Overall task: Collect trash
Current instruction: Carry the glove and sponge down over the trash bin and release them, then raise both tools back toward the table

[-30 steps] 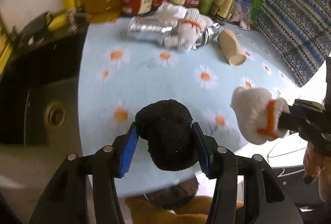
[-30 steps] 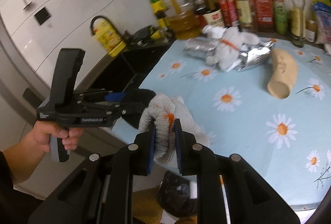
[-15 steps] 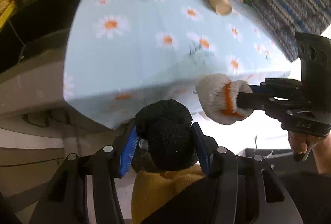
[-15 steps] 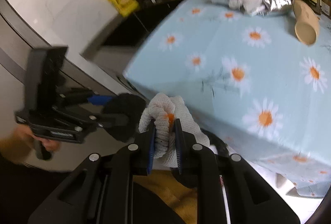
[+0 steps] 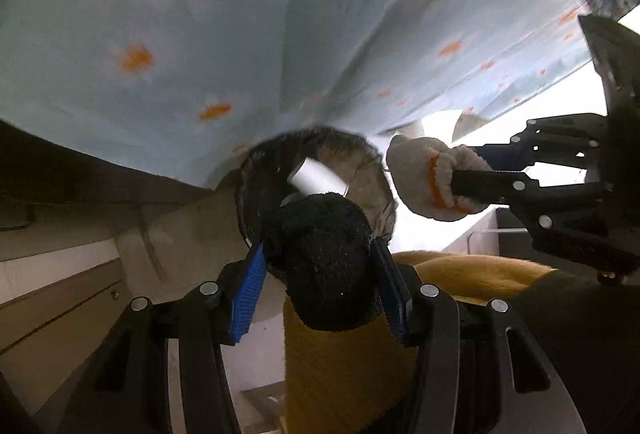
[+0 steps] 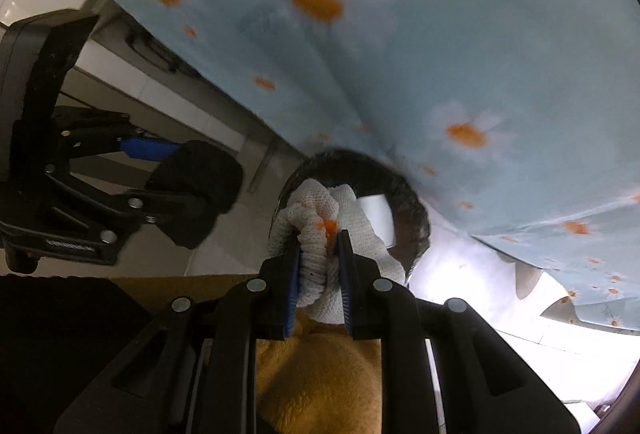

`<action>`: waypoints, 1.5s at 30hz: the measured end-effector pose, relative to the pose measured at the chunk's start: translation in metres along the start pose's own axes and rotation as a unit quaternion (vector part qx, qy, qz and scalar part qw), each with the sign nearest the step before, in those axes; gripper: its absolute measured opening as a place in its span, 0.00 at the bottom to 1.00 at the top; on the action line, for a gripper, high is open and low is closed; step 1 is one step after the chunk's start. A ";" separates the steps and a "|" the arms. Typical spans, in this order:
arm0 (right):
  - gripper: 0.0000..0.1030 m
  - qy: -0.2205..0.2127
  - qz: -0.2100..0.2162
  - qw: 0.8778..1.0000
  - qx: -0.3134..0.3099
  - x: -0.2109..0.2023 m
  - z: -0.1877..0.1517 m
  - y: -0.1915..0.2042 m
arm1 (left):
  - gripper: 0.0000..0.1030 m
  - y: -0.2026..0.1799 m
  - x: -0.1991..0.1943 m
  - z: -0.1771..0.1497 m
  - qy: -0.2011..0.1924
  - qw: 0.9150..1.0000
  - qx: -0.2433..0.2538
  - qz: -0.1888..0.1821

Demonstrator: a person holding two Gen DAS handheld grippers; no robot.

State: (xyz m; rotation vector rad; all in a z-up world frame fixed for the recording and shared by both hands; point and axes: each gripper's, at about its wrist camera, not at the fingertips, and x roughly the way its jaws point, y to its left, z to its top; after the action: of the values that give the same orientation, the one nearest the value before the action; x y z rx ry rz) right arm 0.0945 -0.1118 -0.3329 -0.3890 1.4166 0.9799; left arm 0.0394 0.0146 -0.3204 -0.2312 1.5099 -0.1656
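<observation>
Left wrist view, nearest: the left gripper [image 5: 320,266] is clamped on a black sock [image 5: 326,258]. Just beyond, the right gripper [image 6: 320,266] has its fingers pressed on a white glove [image 6: 320,234]. Both hang above the lined bin [image 5: 360,157] (a white tube lies inside) below the daisy tablecloth [image 5: 280,13]. The step seems the drop; next the fingers should part over the opening.

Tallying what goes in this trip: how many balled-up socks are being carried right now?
2: a black sock in the left hand-held gripper, a white sock in the right hand-held gripper.
</observation>
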 end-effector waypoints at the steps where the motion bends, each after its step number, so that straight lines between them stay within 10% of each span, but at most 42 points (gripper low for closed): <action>1: 0.19 0.005 -0.002 1.000 -0.001 0.008 -0.001 0.000 | 0.49 0.003 0.010 0.000 0.006 1.000 -0.001 0.002; 20: 0.19 0.114 -0.029 0.992 0.038 0.111 -0.028 -0.034 | 0.50 0.014 0.115 -0.001 0.067 0.997 -0.016 0.043; 25: 0.24 0.107 -0.030 0.993 0.034 0.111 -0.028 -0.034 | 0.51 0.005 0.109 0.001 0.059 0.998 -0.013 0.034; 29: 0.58 0.090 -0.034 0.994 0.042 0.105 -0.028 -0.038 | 0.71 0.007 0.108 0.002 0.056 0.997 -0.025 0.047; 45: 0.58 0.051 -0.022 0.998 0.039 0.086 -0.021 -0.040 | 0.71 0.028 0.085 0.002 0.026 0.995 -0.079 0.046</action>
State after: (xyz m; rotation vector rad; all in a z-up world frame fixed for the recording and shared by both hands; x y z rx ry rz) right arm 0.0994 -0.1218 -0.4295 -0.4157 1.5263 0.8771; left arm 0.0452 0.0202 -0.4095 -0.2842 1.5839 0.0215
